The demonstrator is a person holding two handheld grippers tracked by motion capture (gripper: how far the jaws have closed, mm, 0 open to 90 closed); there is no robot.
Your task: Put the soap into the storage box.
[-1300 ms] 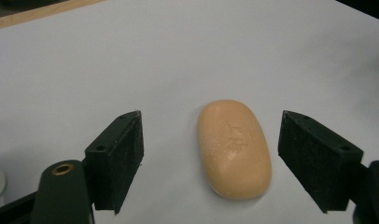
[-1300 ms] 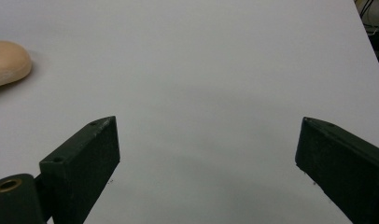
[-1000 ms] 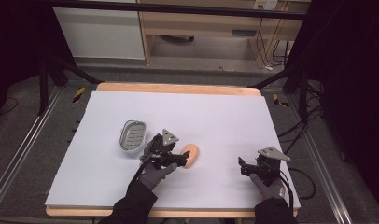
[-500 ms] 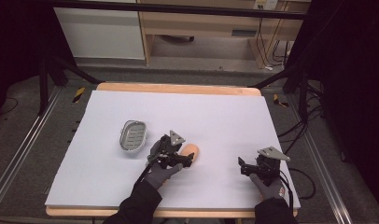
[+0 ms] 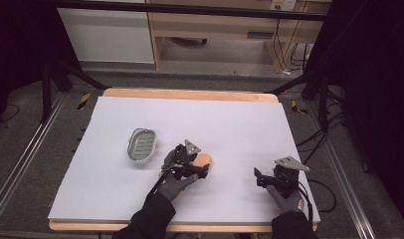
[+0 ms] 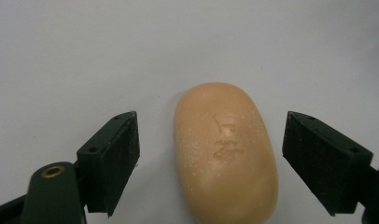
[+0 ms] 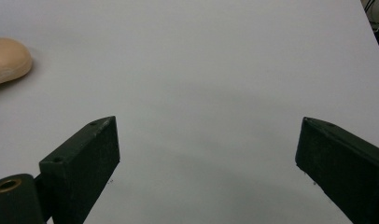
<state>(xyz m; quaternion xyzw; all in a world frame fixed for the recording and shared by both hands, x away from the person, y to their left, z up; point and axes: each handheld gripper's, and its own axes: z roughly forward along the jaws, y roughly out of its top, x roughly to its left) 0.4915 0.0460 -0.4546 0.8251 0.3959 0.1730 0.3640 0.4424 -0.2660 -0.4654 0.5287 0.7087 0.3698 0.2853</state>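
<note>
We see our right hand-held gripper (image 7: 208,154) with its two black jaws standing wide apart, and nothing is between them. Under them lies the white table (image 7: 215,70). At the far left edge, well apart from the jaws, lies a tan soap (image 7: 6,60), partly cut off.

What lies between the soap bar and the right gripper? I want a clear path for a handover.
Nothing: the high view shows bare white table between soap bar and right gripper.
</note>
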